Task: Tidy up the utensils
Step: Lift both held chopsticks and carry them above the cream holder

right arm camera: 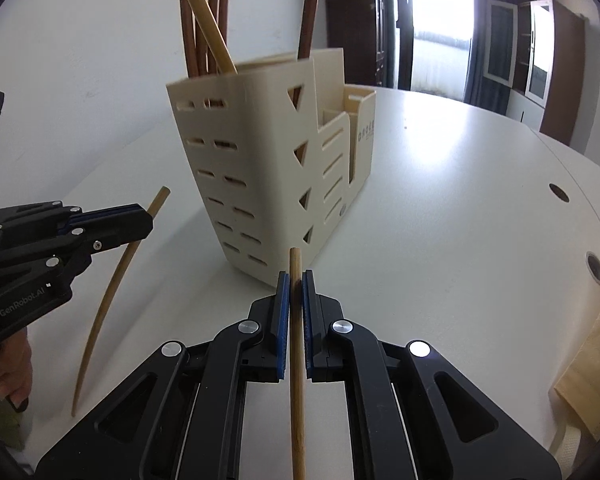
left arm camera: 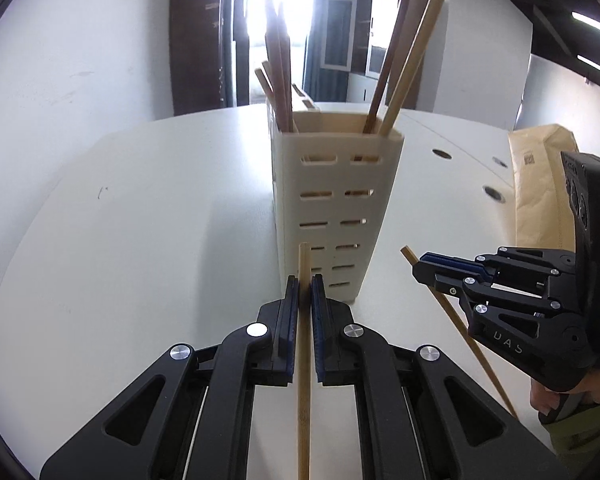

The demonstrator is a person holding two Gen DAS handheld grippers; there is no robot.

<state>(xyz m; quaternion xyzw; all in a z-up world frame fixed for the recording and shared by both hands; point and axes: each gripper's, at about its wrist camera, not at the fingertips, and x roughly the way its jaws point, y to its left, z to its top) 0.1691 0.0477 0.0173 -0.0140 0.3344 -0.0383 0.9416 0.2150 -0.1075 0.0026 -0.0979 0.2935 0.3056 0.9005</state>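
Chopsticks sit clamped in both grippers: the left gripper (left arm camera: 305, 280) pinches one light chopstick (left arm camera: 303, 360), the right gripper (right arm camera: 295, 276) another (right arm camera: 297, 360). Each stick runs lengthwise between the fingers, tip pointing ahead toward the cream holder (left arm camera: 336, 208) standing just beyond on the white table (left arm camera: 140, 220).

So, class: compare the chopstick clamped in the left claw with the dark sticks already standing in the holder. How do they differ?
The chopstick in the left claw is pale bamboo; the dark sticks are reddish brown. The chopstick is gripped between the pads, outside and in front of the holder; the dark sticks stand inside it, leaning. Both are long, thin and wooden.
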